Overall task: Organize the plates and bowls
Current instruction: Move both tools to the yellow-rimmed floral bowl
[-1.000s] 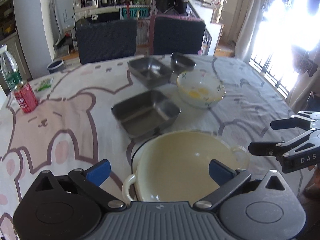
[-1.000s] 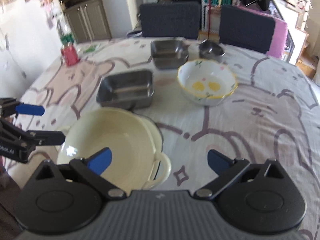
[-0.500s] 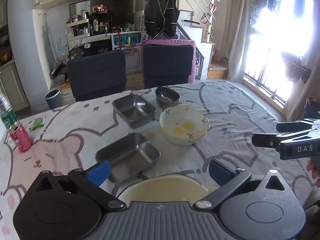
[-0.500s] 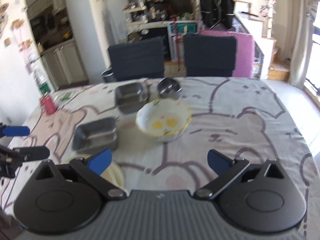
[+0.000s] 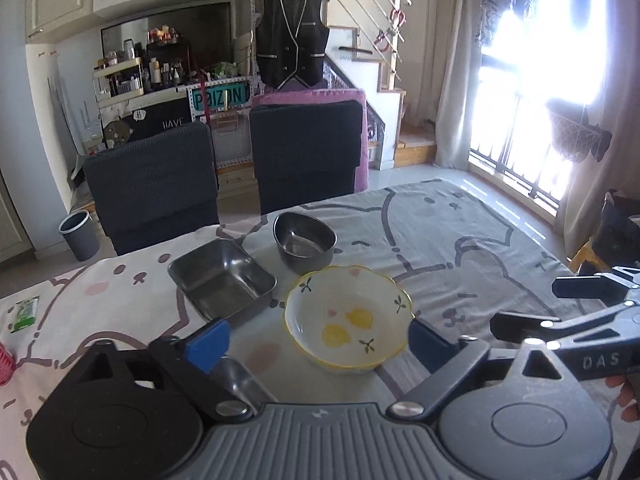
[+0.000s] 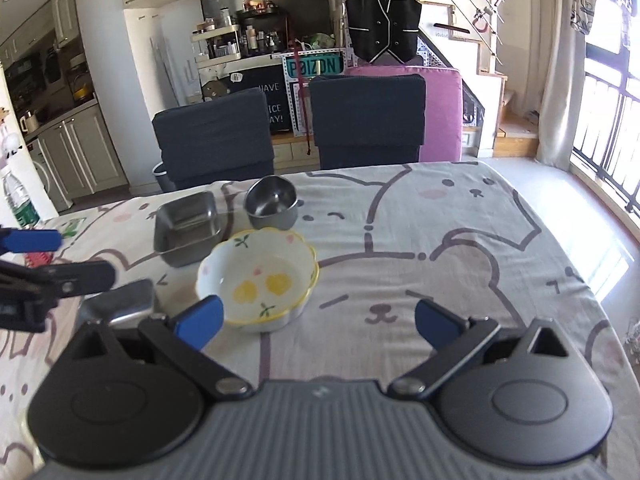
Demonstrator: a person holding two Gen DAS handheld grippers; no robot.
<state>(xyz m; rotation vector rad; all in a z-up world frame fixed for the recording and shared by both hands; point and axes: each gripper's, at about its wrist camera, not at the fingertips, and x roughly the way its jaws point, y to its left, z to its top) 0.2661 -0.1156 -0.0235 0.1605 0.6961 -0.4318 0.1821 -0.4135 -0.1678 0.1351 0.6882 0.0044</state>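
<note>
Left wrist view: left gripper [image 5: 318, 338] spread wide over the table, jaws just narrowed a little, nothing pressed between the blue pads. Yellow-rimmed bowl [image 5: 347, 316] seen between those pads, resting on the bear-print tablecloth [image 5: 460, 240] and not touched. Compared with a second ago, no longer above the big cream pot, which has dropped out of sight; only a corner of the near steel tray [image 5: 236, 374] visible now, just before the bowl on its left. Far steel tray [image 5: 222, 280] just left of the bowl, round steel bowl [image 5: 304, 240] just behind it, both unmoved. Right gripper [image 5: 524, 306] at the right of the bowl, raised above the cloth.

Right wrist view: right gripper [image 6: 318, 320] also spread, empty, with the bowl [image 6: 258, 276] close to its left pad; one second ago much closer to the cream pot. Left gripper [image 6: 60, 256] well to the left of the bowl. Red can [image 6: 38, 258] behind it, partly hidden.
</note>
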